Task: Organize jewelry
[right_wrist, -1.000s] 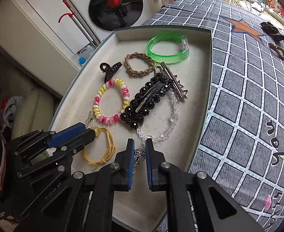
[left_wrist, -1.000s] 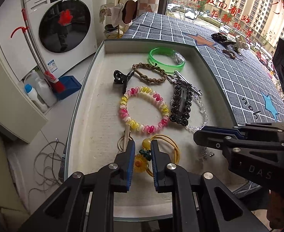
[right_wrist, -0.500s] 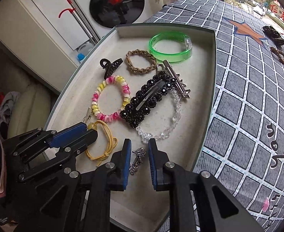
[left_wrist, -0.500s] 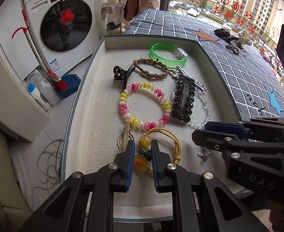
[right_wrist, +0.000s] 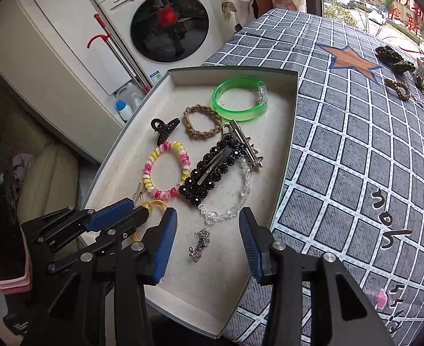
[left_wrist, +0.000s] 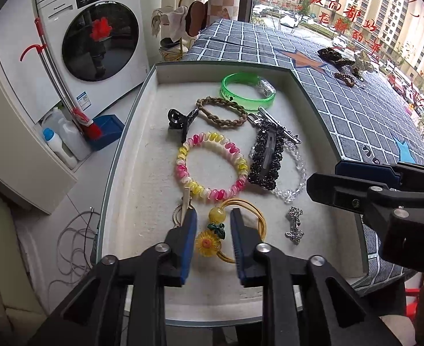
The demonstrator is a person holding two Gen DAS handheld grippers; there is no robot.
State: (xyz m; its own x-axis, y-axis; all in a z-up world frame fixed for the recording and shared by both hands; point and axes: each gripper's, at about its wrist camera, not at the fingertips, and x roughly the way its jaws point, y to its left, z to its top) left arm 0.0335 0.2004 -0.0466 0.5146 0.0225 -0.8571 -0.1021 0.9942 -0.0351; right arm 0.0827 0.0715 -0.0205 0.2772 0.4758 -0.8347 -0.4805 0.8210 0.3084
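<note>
The left gripper (left_wrist: pixel 213 236) hovers low in the frame, its jaws parted around the yellow flower hair tie (left_wrist: pixel 229 227) without clamping it. The right gripper (right_wrist: pixel 209 239) has jaws spread wide over the small silver charm (right_wrist: pixel 199 244), which lies loose on the tray (right_wrist: pixel 287 155). Both pieces look freshly placed, so this seems the release step. Next would likely be lifting clear and reaching for the remaining accessories (right_wrist: pixel 396 66) at upper right on the checked table (right_wrist: pixel 356 150).
</note>
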